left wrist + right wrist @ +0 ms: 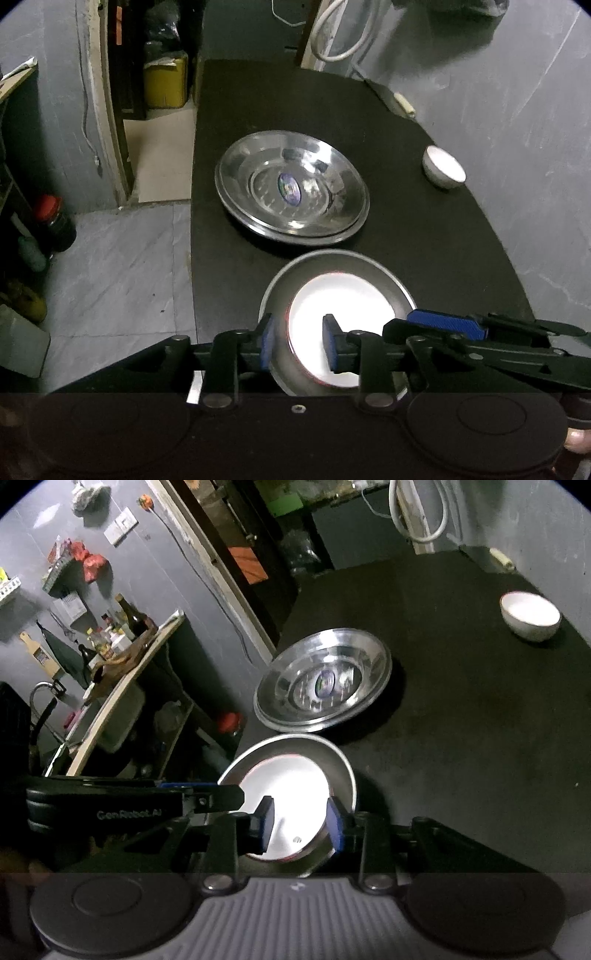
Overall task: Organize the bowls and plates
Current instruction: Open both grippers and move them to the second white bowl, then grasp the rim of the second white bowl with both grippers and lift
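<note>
Left gripper (298, 341) straddled the near-left rim of the white plate (332, 314), which lay nested in a metal plate (384, 275) just before the steel basin (291, 188); right gripper (303, 825) straddled its near-right rim, both pairs of jaws slack and parted.

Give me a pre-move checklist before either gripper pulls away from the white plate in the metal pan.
1. White plate sits inside the metal pan: ok.
2. Left gripper straddles the near rims with pads apart, not clamped: ok.
3. Right gripper jaws apart at the plate's right edge; whether a pad touches: cannot tell.
4. Metal pan fully on the black table: not ok, it sits at the left edge.
5. Steel plate stack clear of the pan: ok, narrow gap.
6. White bowl out of the way: ok.
</note>
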`<state>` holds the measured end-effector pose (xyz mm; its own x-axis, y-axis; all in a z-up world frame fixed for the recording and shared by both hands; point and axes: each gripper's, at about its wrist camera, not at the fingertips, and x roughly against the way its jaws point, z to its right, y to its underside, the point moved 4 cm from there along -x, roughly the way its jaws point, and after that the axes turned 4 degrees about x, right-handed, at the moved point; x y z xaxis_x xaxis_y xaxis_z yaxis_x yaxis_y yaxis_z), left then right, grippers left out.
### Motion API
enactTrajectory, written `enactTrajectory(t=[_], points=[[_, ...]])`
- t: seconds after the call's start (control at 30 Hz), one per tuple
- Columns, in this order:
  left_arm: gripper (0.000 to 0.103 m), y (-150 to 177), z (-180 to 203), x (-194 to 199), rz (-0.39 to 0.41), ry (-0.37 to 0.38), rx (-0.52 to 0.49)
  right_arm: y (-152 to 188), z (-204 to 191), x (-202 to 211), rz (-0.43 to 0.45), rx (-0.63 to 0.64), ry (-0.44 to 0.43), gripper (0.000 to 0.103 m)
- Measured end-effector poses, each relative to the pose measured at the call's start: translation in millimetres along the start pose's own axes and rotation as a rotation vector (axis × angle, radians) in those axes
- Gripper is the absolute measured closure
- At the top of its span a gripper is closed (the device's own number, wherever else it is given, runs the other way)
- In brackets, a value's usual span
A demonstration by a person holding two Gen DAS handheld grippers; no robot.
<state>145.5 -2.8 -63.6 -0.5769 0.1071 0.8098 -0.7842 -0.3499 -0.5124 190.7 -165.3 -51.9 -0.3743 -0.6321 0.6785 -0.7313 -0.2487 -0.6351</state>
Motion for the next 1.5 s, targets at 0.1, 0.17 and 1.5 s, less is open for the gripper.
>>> enactTrajectory(t=[0.1, 0.17, 1.5], points=[[0.052, -5.3, -0.7, 7.2, 0.036, -0.004, 0.008, -3.3, 5.4, 7.6, 0.04, -0.007, 0.014, 0.057], [0.035, -10.1, -0.7, 9.7, 0.058, -0.007, 0.014, -5.9, 11.9, 11.0, 0.06, -0.02, 0.024, 0.051], [0.001, -203.4, 183.3, -236.9, 0.032, 0.05, -0.09, -105.8, 263.0, -49.7, 0.327, -0.345, 0.482, 0.015]])
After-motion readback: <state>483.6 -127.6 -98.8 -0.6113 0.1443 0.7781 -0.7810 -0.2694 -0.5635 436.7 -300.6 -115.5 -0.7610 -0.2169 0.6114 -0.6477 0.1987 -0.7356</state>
